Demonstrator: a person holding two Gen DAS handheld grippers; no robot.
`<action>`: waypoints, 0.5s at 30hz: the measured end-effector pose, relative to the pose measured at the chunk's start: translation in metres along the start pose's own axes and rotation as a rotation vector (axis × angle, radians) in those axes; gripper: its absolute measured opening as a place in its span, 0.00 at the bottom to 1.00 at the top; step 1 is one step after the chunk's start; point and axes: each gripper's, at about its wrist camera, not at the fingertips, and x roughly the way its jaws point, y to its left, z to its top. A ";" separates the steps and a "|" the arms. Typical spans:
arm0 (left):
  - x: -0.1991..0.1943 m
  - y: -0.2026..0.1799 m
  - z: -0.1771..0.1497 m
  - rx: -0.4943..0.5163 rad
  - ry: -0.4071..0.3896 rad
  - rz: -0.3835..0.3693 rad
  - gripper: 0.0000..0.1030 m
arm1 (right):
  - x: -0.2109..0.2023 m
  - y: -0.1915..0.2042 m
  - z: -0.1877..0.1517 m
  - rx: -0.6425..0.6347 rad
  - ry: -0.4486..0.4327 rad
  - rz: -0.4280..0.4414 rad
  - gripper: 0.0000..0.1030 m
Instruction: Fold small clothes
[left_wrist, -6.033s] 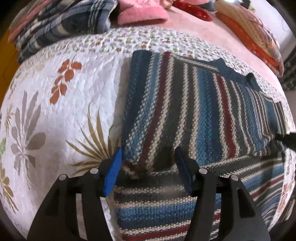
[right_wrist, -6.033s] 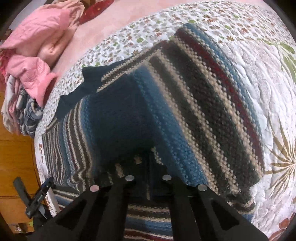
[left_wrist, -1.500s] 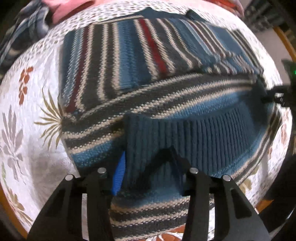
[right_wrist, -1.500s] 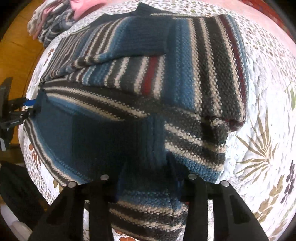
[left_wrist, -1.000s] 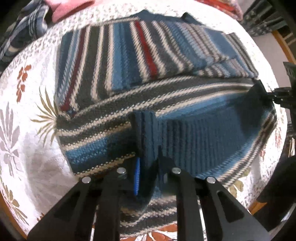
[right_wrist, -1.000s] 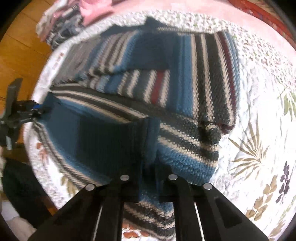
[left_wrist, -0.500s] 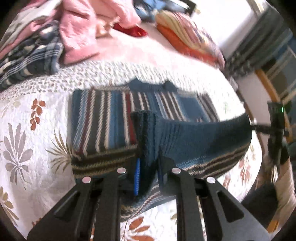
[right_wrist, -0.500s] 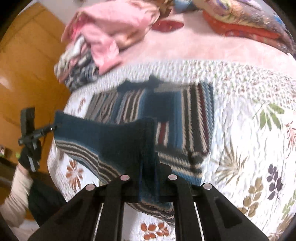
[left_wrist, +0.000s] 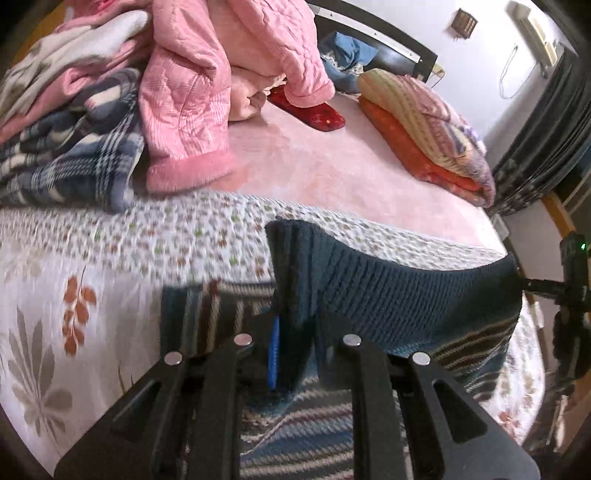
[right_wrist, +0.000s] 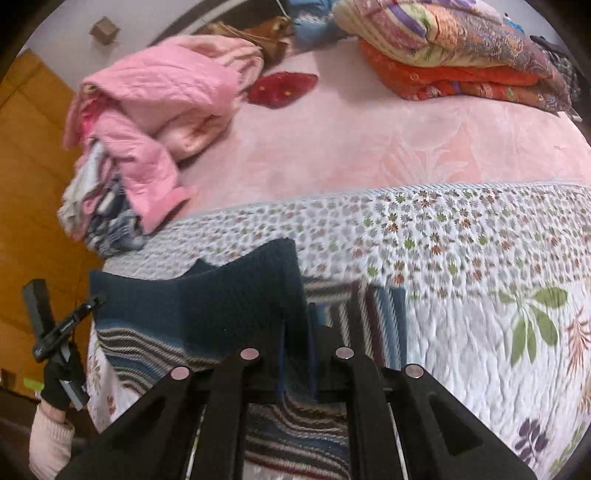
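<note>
— Where is the blue striped knitted sweater (left_wrist: 399, 295) sitting?
— It is hanging above the white floral quilt (left_wrist: 74, 266), its ribbed hem pinched by both the left gripper (left_wrist: 295, 350) and the right gripper (right_wrist: 295, 350), their fingers clamping tight.

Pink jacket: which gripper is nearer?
Left. The left gripper, shut on the sweater hem, is on the pink jacket's side; the right gripper holds the hem's opposite corner, farther away.

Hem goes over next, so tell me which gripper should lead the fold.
Probably neither: left gripper and right gripper are each shut on a raised hem corner of the sweater, stretched between them. Move both together.
</note>
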 end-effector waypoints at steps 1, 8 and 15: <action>0.011 0.001 0.002 0.004 0.012 0.015 0.13 | 0.009 -0.001 0.004 -0.001 0.011 -0.016 0.09; 0.083 0.019 -0.011 -0.021 0.129 0.085 0.13 | 0.076 -0.022 0.012 0.037 0.094 -0.092 0.09; 0.104 0.031 -0.022 -0.072 0.154 0.112 0.20 | 0.116 -0.037 0.002 0.071 0.141 -0.135 0.11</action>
